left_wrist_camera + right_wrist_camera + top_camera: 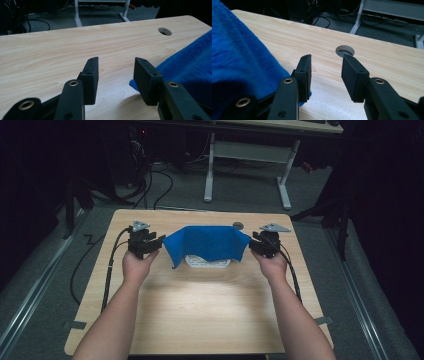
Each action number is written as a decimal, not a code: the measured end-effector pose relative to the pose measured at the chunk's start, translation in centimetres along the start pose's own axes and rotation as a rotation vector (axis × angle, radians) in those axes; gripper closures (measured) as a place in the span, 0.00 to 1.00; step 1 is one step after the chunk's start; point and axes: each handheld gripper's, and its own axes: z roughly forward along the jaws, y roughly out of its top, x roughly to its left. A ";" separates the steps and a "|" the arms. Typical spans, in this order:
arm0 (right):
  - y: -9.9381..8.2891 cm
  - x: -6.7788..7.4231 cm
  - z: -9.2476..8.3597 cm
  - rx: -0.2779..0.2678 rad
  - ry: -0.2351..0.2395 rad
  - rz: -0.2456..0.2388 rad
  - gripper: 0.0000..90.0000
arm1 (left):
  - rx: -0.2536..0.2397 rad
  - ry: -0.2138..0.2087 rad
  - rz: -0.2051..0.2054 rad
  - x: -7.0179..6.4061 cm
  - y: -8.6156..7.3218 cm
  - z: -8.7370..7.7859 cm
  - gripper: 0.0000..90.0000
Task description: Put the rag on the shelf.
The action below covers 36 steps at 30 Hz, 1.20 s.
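On the wooden table point(200, 295), a blue towel point(207, 242) is draped over a white object point(207, 262) between both grippers. Left gripper point(116, 72) and right gripper point(325, 72) stand with jaws apart and empty, the cloth just beside each; a cable hole point(345, 50) lies ahead.

Both forearms are bare, with no sleeve on either; each hand carries a black two-jaw tool. The left gripper point(159, 241) and the right gripper point(251, 243) look alike — flat rectangular pads, brass-ringed pivots, small screw holes; grey three-cornered plates on top; black cables trailing.
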 end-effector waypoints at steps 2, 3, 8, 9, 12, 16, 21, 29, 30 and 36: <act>0.0 0.0 -0.2 0.002 -0.005 0.000 0.68 | -0.003 -0.001 0.000 0.1 -0.1 -0.2 0.62; 0.0 0.0 -0.4 0.003 -0.008 0.002 0.68 | -0.003 0.000 0.003 0.1 -0.2 -0.3 0.62; -0.2 0.0 -1.2 0.009 -0.024 -0.024 0.70 | -0.001 0.006 0.004 0.4 -0.8 -0.8 0.61; -0.3 0.0 -1.5 -0.002 -0.026 -0.021 0.70 | -0.002 0.005 -0.002 0.4 -1.0 -0.9 0.61; -0.7 -0.2 -2.0 -0.002 -0.028 -0.020 0.69 | -0.002 0.009 -0.007 0.6 -1.5 -1.2 0.61; -1.2 -0.4 -2.6 0.015 -0.029 -0.024 0.67 | -0.002 0.009 -0.012 0.7 -2.3 -1.7 0.61; -2.0 -0.2 -3.5 0.014 -0.030 -0.043 0.68 | 0.005 0.008 -0.007 0.6 -3.4 -2.4 0.61; -3.0 1.1 -6.2 -0.027 -0.012 -0.085 0.66 | 0.001 -0.005 -0.008 -0.1 -5.3 -4.5 0.56; -3.1 1.3 -6.6 -0.036 -0.014 -0.091 0.66 | 0.005 -0.014 -0.005 -0.3 -5.6 -5.0 0.56; -4.1 2.8 -8.9 -0.053 0.007 -0.139 0.61 | 0.000 -0.044 0.035 -2.0 -7.4 -7.6 0.54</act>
